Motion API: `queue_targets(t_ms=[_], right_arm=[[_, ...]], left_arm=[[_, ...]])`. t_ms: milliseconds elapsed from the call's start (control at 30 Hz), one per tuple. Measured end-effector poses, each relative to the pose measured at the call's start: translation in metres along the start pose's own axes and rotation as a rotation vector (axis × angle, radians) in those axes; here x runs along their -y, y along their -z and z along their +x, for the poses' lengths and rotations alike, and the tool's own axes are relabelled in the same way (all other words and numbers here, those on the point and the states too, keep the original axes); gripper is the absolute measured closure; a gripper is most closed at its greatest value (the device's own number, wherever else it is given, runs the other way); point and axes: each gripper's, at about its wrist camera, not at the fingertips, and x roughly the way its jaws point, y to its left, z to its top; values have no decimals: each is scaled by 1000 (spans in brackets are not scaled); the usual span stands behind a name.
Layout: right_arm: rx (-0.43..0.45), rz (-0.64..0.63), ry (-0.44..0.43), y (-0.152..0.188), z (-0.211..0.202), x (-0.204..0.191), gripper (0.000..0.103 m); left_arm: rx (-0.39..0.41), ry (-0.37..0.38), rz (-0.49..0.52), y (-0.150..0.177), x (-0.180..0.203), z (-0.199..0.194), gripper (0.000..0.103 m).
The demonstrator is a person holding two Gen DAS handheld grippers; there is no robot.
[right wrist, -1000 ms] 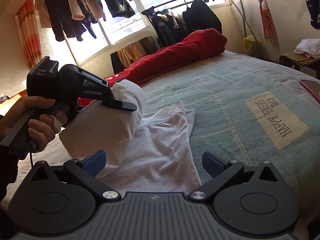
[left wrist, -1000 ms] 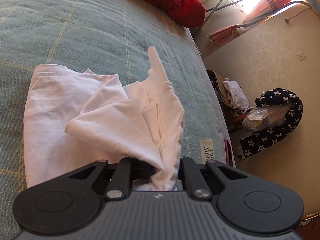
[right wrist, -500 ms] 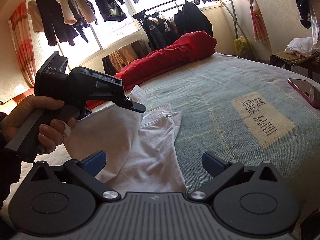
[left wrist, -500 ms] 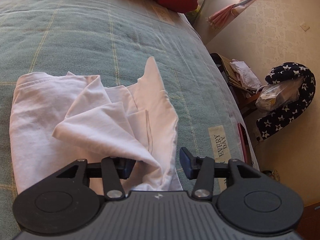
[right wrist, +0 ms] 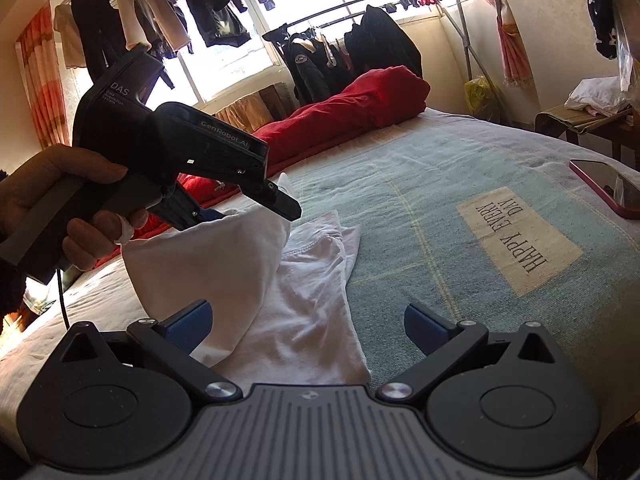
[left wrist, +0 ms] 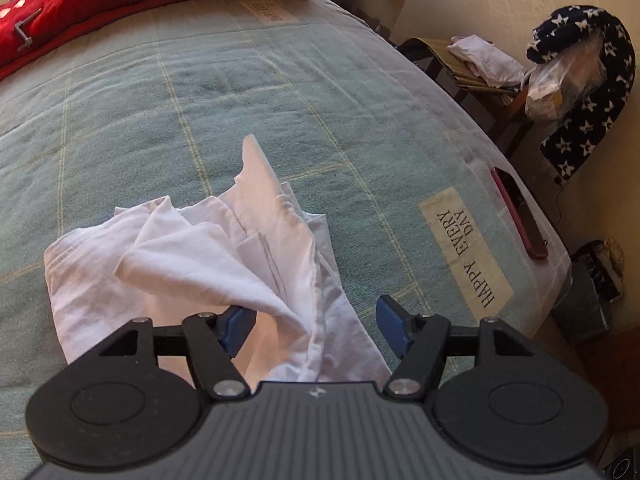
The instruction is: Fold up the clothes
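A crumpled white garment point(left wrist: 180, 264) lies on the pale green bedspread point(left wrist: 280, 80), one pointed corner sticking out toward the far side. My left gripper point(left wrist: 315, 328) is open, and a raised fold of the cloth rests loosely between its blue pads. In the right wrist view, a hand point(right wrist: 60, 200) holds the left gripper point(right wrist: 252, 216) over the bulging cloth point(right wrist: 296, 300). My right gripper point(right wrist: 306, 326) is open too, low over the garment's near edge, with the cloth running between its fingers but not pinched.
A red duvet point(right wrist: 360, 108) lies across the far side of the bed. A pink phone point(right wrist: 608, 188) sits near the right edge, past the "HAPPY EVERY DAY" label point(left wrist: 466, 252). Beyond the bed stand a side table with clothes point(left wrist: 480, 68) and a clothes rack point(right wrist: 360, 40).
My left gripper was shut on the cloth fold a second ago and has opened wide. The fold has slackened between its fingers. The right gripper has stayed open and nearly still.
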Motion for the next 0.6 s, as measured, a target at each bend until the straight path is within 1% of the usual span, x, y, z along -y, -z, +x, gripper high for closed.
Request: queue_targets(t_ms=[67,167,233,300,367,500,600], right_arm=[[1,0,2,0,0,0,0],[3,0,4,0,-1,0,0],[5,2,3,0,-2,1,0],[7,3,1,-1,-2,1,0],[8,9,0,-1,-2,2,0],[12,22,-2,-3,-2,4,0],[15,32,-3,-4,-2,5,0]], left_arm=[[-2,6,36,-7,8,-7,36],[41,40,55,-13,14,-23,35],[69,55,61,-12,12,-31,31],[95,68,63,-10,8,-39,31],[139,72,70,0,-2,-46,31],[251,42,127,34,-28,-61,30],[287,19,153,69,-50,-65,30]])
